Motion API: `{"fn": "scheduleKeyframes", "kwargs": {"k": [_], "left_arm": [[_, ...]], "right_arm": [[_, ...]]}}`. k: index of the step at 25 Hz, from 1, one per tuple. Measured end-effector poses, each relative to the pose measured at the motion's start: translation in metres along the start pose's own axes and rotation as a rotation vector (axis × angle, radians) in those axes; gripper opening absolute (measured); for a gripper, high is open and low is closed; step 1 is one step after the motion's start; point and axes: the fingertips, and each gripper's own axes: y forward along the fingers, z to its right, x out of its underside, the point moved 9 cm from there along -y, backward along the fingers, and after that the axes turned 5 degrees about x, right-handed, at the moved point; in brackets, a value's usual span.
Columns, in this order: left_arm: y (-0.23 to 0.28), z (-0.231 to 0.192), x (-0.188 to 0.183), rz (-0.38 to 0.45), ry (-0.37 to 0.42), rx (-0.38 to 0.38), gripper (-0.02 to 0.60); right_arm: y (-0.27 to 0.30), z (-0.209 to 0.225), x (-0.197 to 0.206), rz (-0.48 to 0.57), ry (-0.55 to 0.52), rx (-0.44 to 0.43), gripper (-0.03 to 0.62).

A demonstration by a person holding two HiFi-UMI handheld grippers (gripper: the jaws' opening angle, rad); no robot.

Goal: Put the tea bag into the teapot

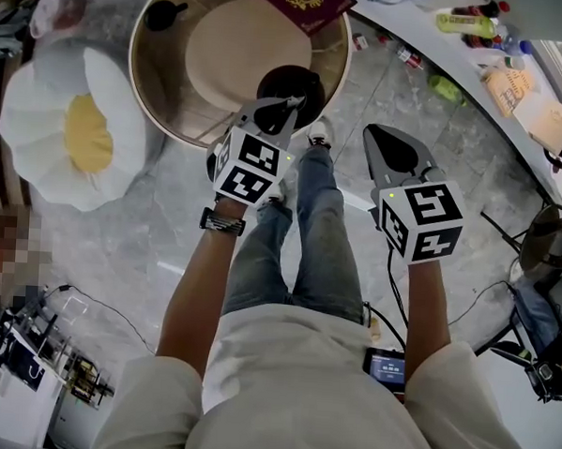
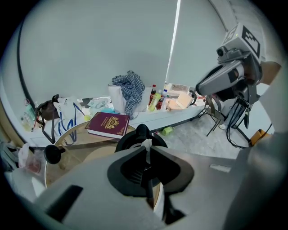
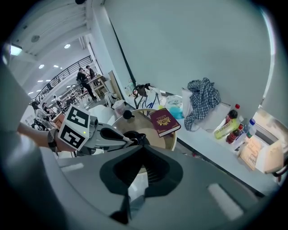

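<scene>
While the person stands by the round bench (image 1: 165, 100), the left tool (image 1: 289, 107) is pinched shut on a little white tea bag (image 2: 145, 144), right over the black teapot (image 1: 303, 79) at the bench's near edge. Honestly can't tell if the bag touches the pot. The right tool (image 1: 373, 133) hangs off to the side above the floor, jaws pressed together with nothing in them. A maroon book (image 1: 307, 0) lies further back on the bench.

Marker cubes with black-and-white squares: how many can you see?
2. One cube sits on the left gripper near the black teapot; the other sits on the right gripper, over the floor. None seems hidden.
</scene>
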Motion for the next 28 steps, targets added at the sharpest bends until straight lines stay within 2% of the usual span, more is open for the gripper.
{"fn": "scheduleKeyframes", "kwargs": {"k": [15,28], "left_arm": [[0.004,-0.009,0.005,-0.100,0.024,-0.043,0.035],[0.012,-0.005,0.005,-0.135,0.113,-0.044,0.038]], "right_arm": [[0.006,-0.007,-0.017,-0.015,-0.076,-0.044,0.006],[0.010,-0.008,-0.015,-0.022,-0.062,-0.037,0.006]]}}
